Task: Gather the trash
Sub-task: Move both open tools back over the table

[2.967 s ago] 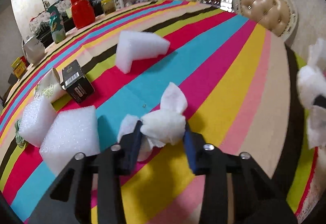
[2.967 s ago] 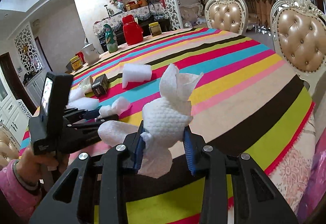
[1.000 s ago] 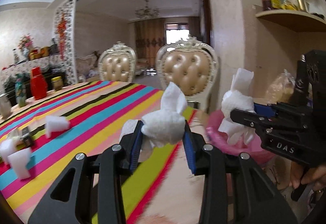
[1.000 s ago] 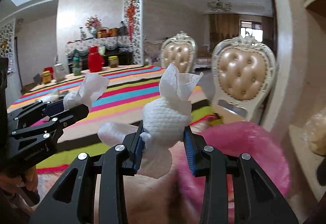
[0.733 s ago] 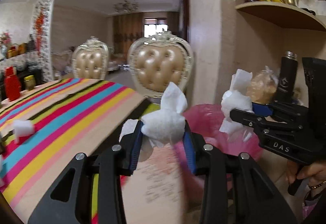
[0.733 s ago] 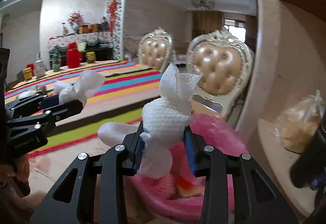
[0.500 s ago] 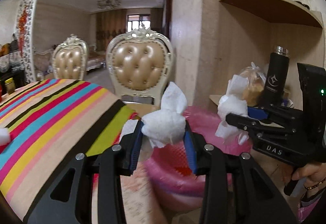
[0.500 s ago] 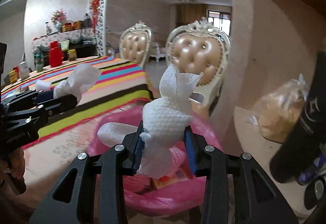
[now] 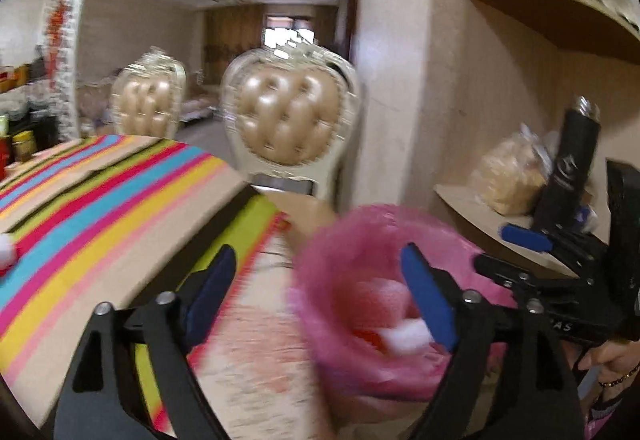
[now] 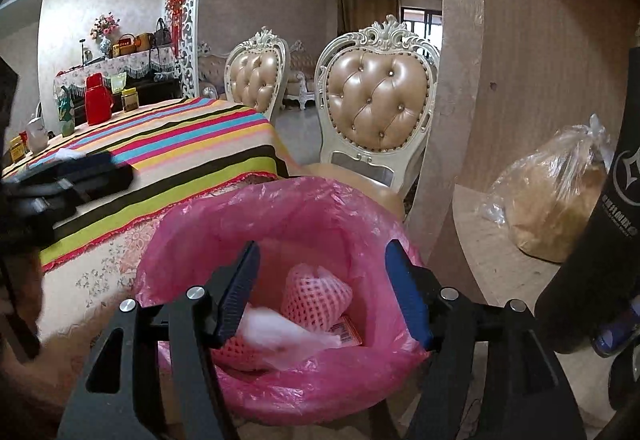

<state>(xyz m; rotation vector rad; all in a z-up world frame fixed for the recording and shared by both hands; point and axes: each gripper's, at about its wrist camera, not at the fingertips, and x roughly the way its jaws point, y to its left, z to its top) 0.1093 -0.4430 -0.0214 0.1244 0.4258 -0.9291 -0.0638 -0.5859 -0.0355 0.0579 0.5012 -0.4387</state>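
A bin lined with a pink bag (image 10: 280, 208) stands on the floor beside the striped table. My right gripper (image 10: 322, 286) hangs over its mouth, jaws opening with nothing between them. A white tissue wad (image 10: 276, 332) lies blurred inside the bin next to a pink foam net (image 10: 316, 294). In the blurred left wrist view my left gripper (image 9: 318, 290) is over the pink bag (image 9: 340, 240), jaws opening wide and empty, and a white tissue wad (image 9: 406, 336) shows inside the bin. The right gripper's body (image 9: 560, 280) shows at the right edge there.
A striped tablecloth (image 10: 180, 144) covers the table on the left, with a red jug (image 10: 96, 100) and jars at its far end. Two padded chairs (image 10: 376, 108) stand behind the bin. On the right, a low shelf holds a bagged loaf (image 10: 556, 196) and a black flask (image 10: 604, 220).
Both grippers held white tissue wads over the bin half a second ago. Both have since opened, and the wads have dropped into the pink bag.
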